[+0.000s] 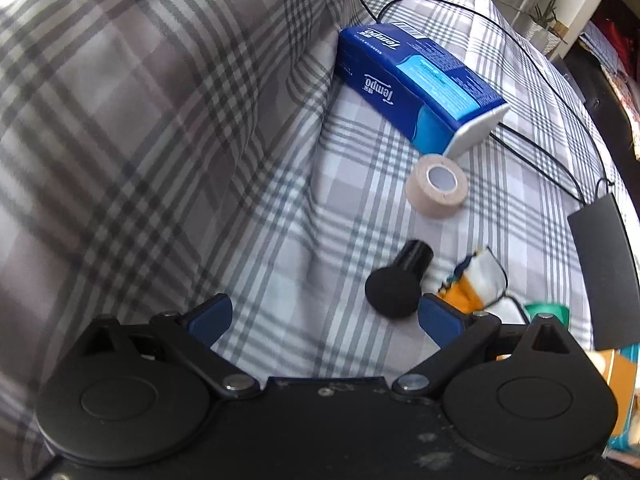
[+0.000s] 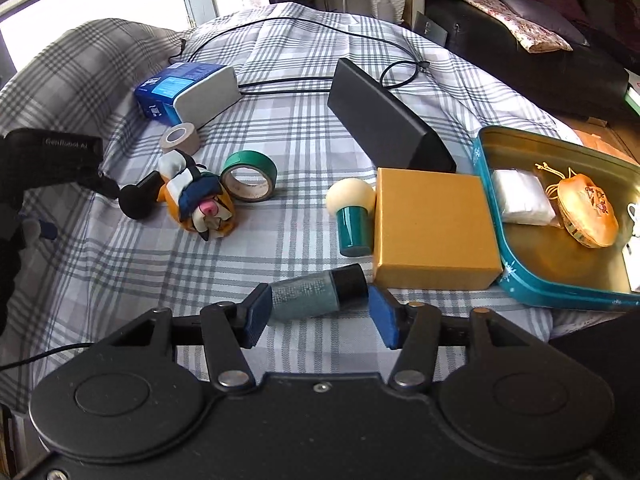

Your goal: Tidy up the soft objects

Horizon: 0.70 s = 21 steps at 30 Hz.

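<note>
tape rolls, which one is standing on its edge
The green tape roll, tipped up beside the plush toy; the beige tape roll lies flat.

Open plaid sheet (image 2: pixel 132 264) is seen at near left, free for approach. The middle lane is crowded: a speckled tube (image 2: pixel 316 292) lies just ahead between the spread jaws of the right gripper (image 2: pixel 318 314), with a gold box (image 2: pixel 434 232) and a teal-handled puff (image 2: pixel 352 212) touching it behind. Right side is blocked by the teal tin (image 2: pixel 496 248). The far path is barred by a black case (image 2: pixel 384 120). Left flank is walled by a plaid pillow (image 1: pixel 140 120).
</note>
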Tool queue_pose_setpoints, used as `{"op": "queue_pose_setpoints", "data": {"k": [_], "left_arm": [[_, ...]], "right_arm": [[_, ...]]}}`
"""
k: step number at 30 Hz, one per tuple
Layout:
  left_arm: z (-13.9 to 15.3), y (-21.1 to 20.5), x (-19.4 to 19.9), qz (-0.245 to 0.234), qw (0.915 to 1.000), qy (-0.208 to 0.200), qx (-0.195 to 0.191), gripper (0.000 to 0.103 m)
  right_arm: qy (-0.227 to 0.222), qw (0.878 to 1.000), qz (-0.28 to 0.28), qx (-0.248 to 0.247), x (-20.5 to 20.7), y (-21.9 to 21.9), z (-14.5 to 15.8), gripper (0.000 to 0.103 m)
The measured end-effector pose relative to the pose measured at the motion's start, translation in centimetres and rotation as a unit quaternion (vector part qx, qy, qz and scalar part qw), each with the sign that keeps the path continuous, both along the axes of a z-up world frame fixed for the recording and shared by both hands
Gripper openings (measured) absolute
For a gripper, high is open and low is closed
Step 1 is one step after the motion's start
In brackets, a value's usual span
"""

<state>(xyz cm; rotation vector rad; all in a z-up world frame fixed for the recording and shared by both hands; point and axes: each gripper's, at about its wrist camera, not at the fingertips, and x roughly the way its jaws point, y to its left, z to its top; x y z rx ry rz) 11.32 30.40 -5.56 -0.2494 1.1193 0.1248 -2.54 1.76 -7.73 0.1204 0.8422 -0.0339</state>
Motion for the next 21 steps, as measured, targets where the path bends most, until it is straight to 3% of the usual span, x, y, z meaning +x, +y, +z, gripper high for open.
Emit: {"op": "queue_pose_setpoints", "data": {"k": [4,11,17,21], "left_arm": [[0.5,0.0,2.6,0.016,0.9993,0.001,-0.033,0.100],[0.8,-2.1,7.4,0.012,0.9991,-0.027,0.030,0.100],[-0.9,-1.3,9.8,0.019,0.9996,-0.017,-0.010,0.100],[-1.4,-2.6,10.5,0.000,0.9997,-0.014,0.018,0.100]], "right_arm": [[0.001,1.000,-0.002,0.000,0.1,0.1,0.0,0.052],[-0.001,1.000,-0.004,0.006,-0.1,0.1,0.2,0.052],[-0.001,1.000,-0.004,0.007,-0.3,0.1,0.3,0.052],[0.000,1.000,-0.005,0.006,-0.2,0.1,0.3,0.052]]}}
